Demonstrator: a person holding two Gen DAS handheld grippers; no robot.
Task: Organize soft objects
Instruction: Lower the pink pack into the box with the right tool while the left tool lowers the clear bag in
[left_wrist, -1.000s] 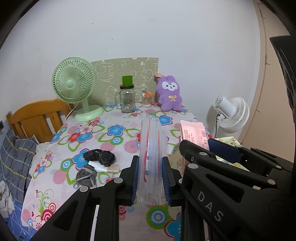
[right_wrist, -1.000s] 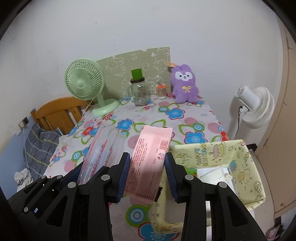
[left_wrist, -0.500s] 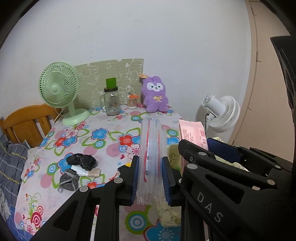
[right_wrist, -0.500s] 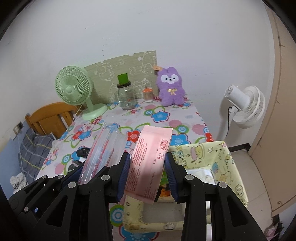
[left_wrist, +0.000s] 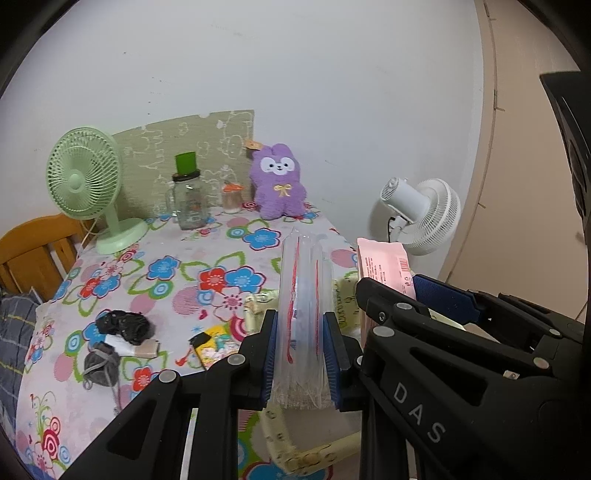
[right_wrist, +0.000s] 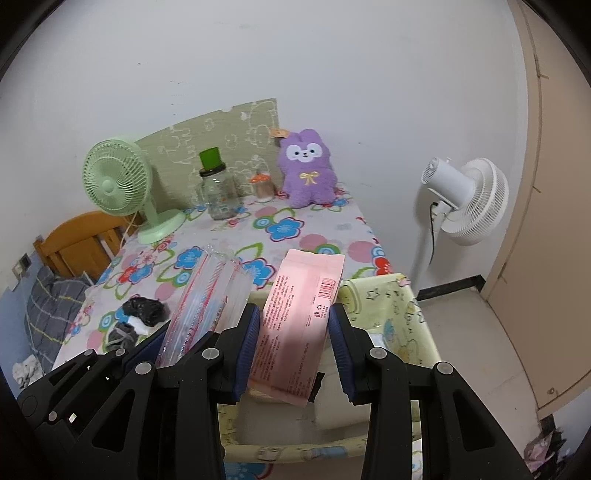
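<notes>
Reading "DAS" on right claw (left_wrist: 413, 299)

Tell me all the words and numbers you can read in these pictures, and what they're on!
"DAS": on the right gripper, on its black body as the left wrist view shows it.
Pink packet: rows of red print and a barcode, too small to read.
Yellow fabric bin: cartoon lettering, too blurred to read.
Clear plastic bag: red markings, unreadable.

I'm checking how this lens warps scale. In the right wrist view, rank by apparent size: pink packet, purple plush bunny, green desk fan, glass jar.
1. pink packet, nearest the camera, so inflated
2. green desk fan
3. purple plush bunny, close to the fan; that order is unsure
4. glass jar
</notes>
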